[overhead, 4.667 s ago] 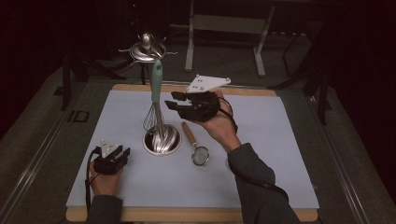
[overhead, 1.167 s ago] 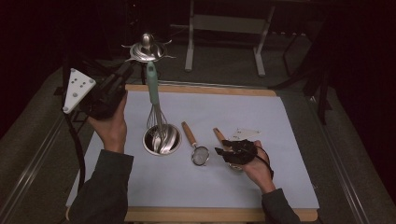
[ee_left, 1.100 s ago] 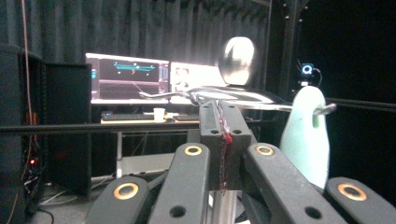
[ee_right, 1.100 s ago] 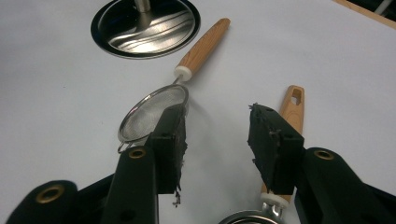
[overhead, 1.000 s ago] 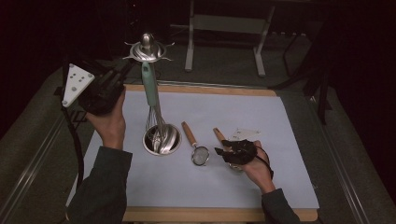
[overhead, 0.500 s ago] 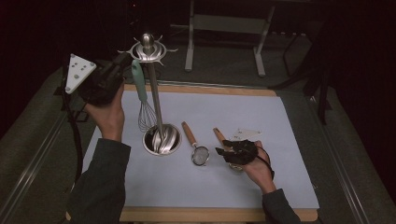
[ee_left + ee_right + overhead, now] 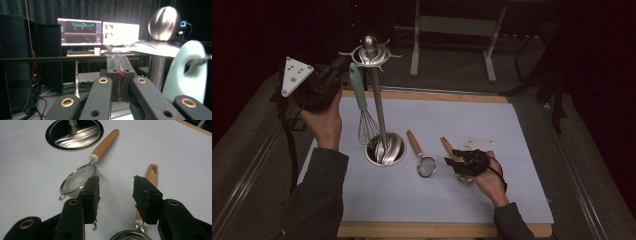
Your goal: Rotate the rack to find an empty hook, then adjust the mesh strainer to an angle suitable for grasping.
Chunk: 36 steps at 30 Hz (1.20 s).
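The left gripper (image 7: 343, 70), jaws closed on nothing, sits at 9 o'clock of the whisk (image 7: 362, 107), apparently hanging from the rack (image 7: 371, 52); the right gripper (image 7: 115, 192) gapes empty.

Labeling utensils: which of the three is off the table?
The whisk with the mint-green handle: it hangs from the steel stand. Both wooden-handled strainers lie flat on the white mat.
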Tool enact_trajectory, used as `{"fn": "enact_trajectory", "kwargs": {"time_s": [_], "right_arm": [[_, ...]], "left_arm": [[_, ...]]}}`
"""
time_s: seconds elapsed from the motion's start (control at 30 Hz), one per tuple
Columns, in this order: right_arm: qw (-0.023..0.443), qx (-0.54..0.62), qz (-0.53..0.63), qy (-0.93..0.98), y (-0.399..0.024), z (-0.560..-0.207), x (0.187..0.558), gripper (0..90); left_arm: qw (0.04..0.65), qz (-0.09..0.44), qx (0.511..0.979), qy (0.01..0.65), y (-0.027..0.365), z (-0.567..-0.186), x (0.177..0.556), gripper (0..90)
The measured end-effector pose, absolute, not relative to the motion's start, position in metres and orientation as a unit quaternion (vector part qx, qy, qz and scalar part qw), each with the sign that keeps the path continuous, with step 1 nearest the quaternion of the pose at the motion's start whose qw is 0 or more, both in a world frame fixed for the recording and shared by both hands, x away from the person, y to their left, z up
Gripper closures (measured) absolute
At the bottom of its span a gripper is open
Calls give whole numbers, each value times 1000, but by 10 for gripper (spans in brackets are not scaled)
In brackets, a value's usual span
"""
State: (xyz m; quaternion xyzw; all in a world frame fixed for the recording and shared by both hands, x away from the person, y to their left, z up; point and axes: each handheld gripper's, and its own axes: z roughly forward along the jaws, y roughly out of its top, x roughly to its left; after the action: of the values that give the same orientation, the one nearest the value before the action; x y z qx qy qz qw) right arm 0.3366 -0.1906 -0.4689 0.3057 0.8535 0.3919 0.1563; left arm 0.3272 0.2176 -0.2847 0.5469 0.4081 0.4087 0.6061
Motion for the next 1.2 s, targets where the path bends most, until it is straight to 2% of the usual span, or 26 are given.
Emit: {"fn": "enact_trajectory", "kwargs": {"time_s": [0.87,1.1,1.2], "right_arm": [[164,307,383,856,-192,-470,336,556],[163,307,383,856,-193,-470,336,556],[162,309,383,855,-194,-471,336,556]], "left_arm": [[561,395,580,438,240,-330,327,882],[554,383,588,448,245,-353,323,871],[540,373,602,455,245,-375,320,859]]}}
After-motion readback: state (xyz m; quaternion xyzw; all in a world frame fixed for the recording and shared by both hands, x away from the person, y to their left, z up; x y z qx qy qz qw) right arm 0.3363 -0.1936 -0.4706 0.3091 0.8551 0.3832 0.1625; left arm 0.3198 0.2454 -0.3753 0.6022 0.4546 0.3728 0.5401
